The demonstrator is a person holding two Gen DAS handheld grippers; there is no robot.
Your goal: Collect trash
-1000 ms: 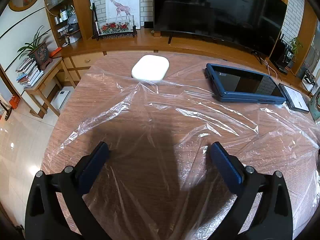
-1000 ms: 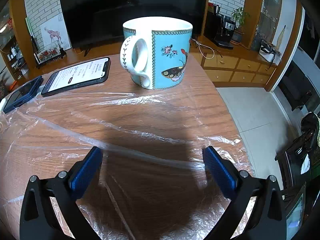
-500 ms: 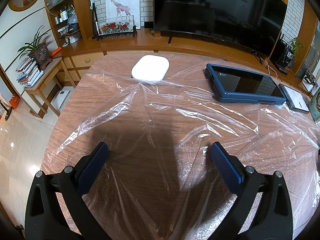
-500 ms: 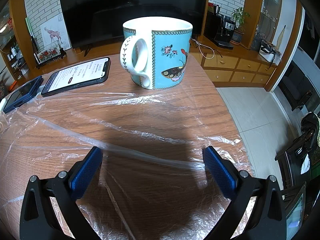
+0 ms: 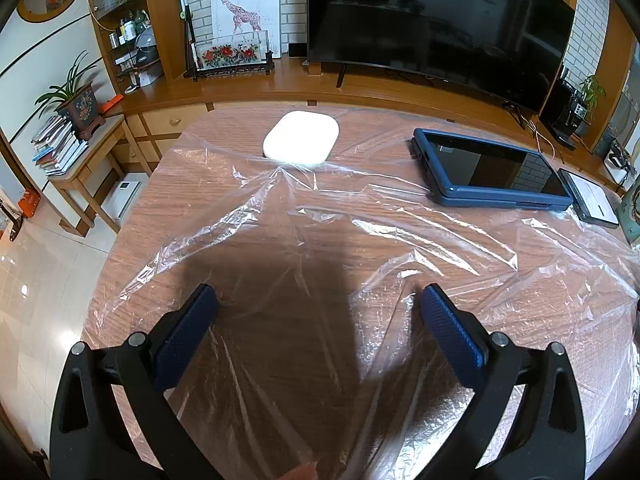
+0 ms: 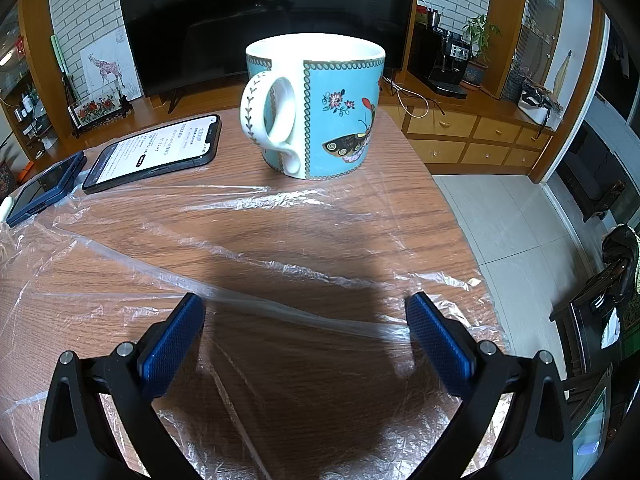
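Both the left gripper [image 5: 318, 306] and right gripper [image 6: 306, 314] are hovering, jaws apart, over clear plastic film [image 5: 360, 240] lying across the bench [image 6: 408, 152]. Collection is probably just beginning; next, one gripper needs to be pinching a raised wrinkle.

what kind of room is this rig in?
Most likely a home living room: a large curved TV on a long wooden media cabinet, a framed giraffe drawing against the brick wall, and a wooden table holding a mug, a phone and clear plastic film.
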